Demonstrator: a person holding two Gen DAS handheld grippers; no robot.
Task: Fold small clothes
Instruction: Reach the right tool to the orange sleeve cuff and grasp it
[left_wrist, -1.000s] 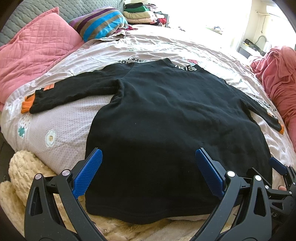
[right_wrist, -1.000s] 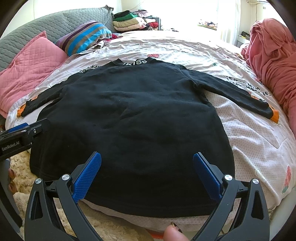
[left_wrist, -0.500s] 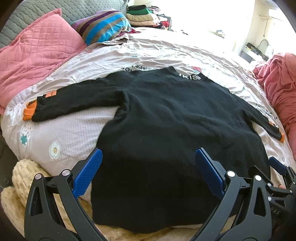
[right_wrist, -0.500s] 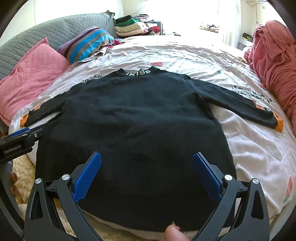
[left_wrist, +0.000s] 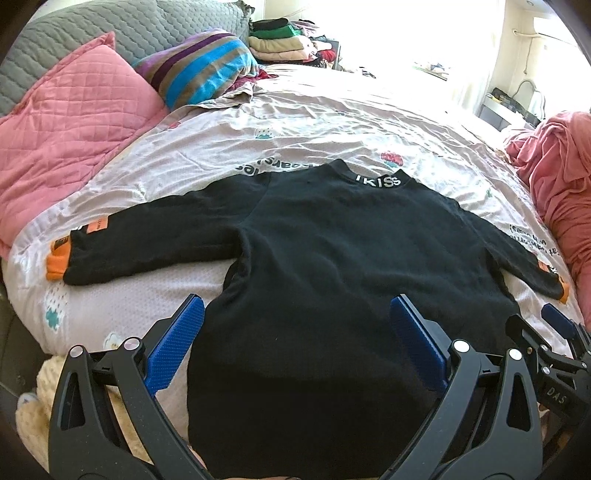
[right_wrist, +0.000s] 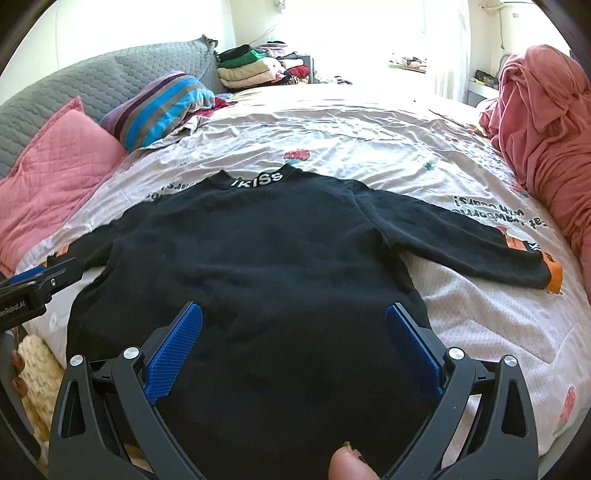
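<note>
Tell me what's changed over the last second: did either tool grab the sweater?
No grab. Both tools, left and right, stayed open and rose and drew back a little from the hem, so the sweater sits farther off and more of the bed shows. The sweater itself lies flat as before, sleeves spread, collar away from the cameras.
</note>
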